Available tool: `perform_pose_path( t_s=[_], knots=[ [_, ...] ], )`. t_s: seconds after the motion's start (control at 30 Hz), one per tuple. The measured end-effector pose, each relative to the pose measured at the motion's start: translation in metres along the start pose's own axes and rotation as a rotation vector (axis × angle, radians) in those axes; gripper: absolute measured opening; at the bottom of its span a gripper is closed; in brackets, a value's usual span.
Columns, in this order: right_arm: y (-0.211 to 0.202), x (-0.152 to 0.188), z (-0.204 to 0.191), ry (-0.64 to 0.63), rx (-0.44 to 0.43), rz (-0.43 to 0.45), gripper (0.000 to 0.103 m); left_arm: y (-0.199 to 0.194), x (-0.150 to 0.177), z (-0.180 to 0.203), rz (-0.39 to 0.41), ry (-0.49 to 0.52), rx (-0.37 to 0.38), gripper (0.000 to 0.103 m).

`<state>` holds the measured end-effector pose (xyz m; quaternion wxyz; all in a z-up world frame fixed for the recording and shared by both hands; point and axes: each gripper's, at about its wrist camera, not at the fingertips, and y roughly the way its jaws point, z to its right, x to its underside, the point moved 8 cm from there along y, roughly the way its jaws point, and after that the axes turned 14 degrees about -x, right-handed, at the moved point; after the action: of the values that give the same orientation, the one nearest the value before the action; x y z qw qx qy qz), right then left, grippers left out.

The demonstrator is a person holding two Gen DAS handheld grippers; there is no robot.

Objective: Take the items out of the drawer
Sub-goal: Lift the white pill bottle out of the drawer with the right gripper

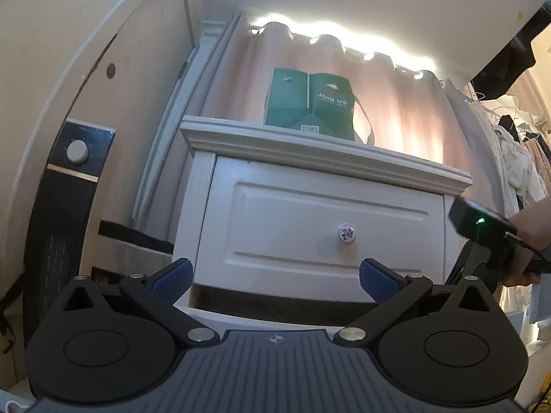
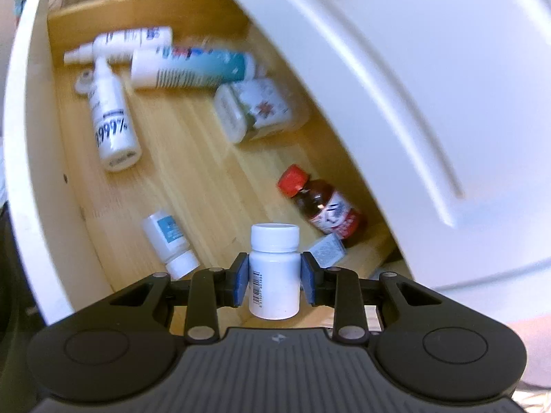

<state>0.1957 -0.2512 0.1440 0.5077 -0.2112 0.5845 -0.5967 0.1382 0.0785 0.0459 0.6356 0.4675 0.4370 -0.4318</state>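
In the right wrist view my right gripper (image 2: 274, 280) is shut on a white pill bottle (image 2: 273, 268), held upright above the open wooden drawer (image 2: 193, 158). In the drawer lie a white spray bottle marked 99.9% (image 2: 112, 120), a white and teal tube (image 2: 193, 69), a clear lidded jar (image 2: 256, 110), a brown bottle with a red cap (image 2: 320, 203) and a small white and blue bottle (image 2: 168, 241). In the left wrist view my left gripper (image 1: 275, 280) hangs open and empty before the white nightstand's upper drawer front (image 1: 310, 227), below its round knob (image 1: 346, 233).
A green box (image 1: 310, 106) stands on the nightstand top (image 1: 310, 148) in front of pink curtains. The white drawer front (image 2: 430, 103) overhangs the open drawer at the right. A person's hand with the other gripper (image 1: 489, 241) shows at the right of the nightstand. Clothes hang far right.
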Motion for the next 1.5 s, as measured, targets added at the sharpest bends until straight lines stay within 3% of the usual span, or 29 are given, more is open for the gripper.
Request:
perform_pose_path(
  t_s=[0.4,0.63,0.9,1.03,1.3,1.5],
  knots=[
    [0.076,-0.037,0.003,0.156,0.042,0.384,0.032,-0.021,-0.016,0.013,0.023,0.041,0.027,0.103],
    [0.037,-0.014,0.029,0.268,0.072,0.607,0.032,-0.026,0.002,0.028,0.037,0.168,-0.005,0.103],
    [0.015,0.000,0.027,0.400,0.031,0.871,0.032,-0.031,0.011,0.033,-0.014,0.168,-0.010,0.103],
    [0.017,0.013,0.008,0.419,0.090,0.931,0.032,-0.036,0.017,0.032,-0.031,0.173,-0.022,0.103],
    [0.044,0.010,-0.007,0.457,0.106,0.970,0.032,-0.052,0.014,0.032,-0.032,0.185,-0.029,0.103],
    [0.068,0.007,-0.024,0.460,0.113,1.029,0.032,-0.054,0.013,0.029,-0.085,0.160,-0.043,0.103]
  ],
)
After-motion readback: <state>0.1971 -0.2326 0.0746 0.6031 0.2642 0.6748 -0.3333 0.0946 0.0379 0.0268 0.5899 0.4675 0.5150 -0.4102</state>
